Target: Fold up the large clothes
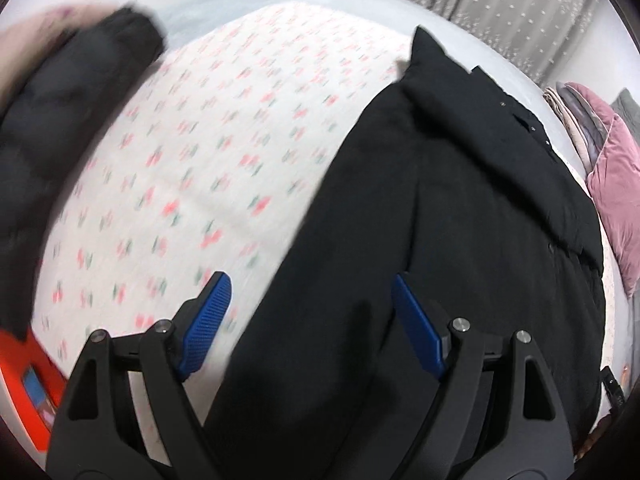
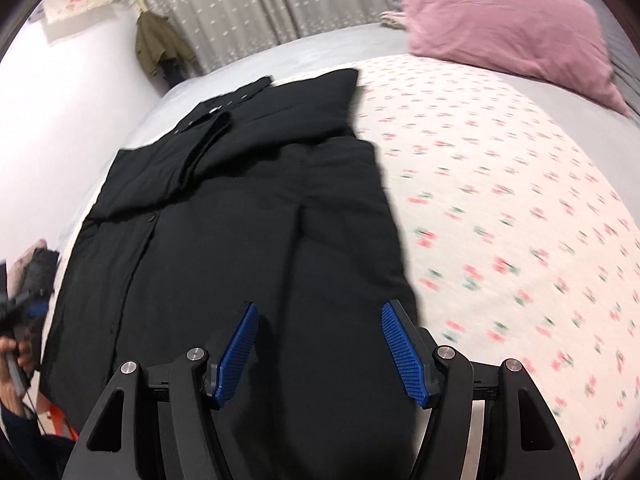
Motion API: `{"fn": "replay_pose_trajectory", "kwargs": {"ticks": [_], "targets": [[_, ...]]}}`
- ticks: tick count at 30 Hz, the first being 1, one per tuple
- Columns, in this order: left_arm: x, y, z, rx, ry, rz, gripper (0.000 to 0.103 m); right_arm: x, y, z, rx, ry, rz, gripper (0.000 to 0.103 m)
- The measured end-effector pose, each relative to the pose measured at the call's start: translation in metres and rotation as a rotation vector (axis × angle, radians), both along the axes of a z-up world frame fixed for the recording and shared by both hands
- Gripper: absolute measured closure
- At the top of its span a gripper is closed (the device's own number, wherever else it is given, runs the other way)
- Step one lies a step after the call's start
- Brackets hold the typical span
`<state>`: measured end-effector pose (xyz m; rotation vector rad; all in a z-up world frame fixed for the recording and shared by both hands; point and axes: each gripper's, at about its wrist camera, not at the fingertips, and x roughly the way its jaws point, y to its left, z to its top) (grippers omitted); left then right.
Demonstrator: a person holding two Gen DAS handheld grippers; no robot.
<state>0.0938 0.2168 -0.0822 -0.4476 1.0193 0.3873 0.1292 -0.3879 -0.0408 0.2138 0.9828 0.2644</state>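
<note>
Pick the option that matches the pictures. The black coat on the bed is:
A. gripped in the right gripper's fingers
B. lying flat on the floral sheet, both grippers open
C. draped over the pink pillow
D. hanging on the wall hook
B: the black coat lies spread on the floral sheet, and both the right gripper and the left gripper have their fingers apart, holding nothing.

black coat (image 2: 248,216): matt, padded cloth with small glossy snap buttons. bedsheet (image 2: 500,200): soft matt printed cloth. pillow (image 2: 500,20): pink velvety cloth. gripper fingers (image 2: 404,354): blue plastic pads, rough knurled texture, on matt black plastic arms with shiny metal pins.
</note>
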Motion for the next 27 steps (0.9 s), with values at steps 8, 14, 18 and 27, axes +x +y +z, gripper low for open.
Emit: {"fn": "replay_pose_trajectory", "kwargs": {"ticks": [8,14,18,27], "targets": [[-0.062,-0.015,-0.025,-0.087,-0.013,0.001,0.02,-0.047,-0.044,-0.021,0.169,0.087,-0.126,0.037],[-0.095,-0.019,-0.028,-0.086,-0.038,-0.008,0.02,-0.085,-0.047,-0.028,0.254,0.152,-0.133,0.037],[-0.11,-0.016,-0.026,-0.102,-0.062,0.03,0.021,-0.101,-0.067,-0.031,0.271,0.139,-0.232,0.037],[-0.115,-0.013,-0.031,-0.099,-0.079,0.033,0.021,-0.111,-0.077,-0.02,0.207,0.042,-0.326,0.037]]}}
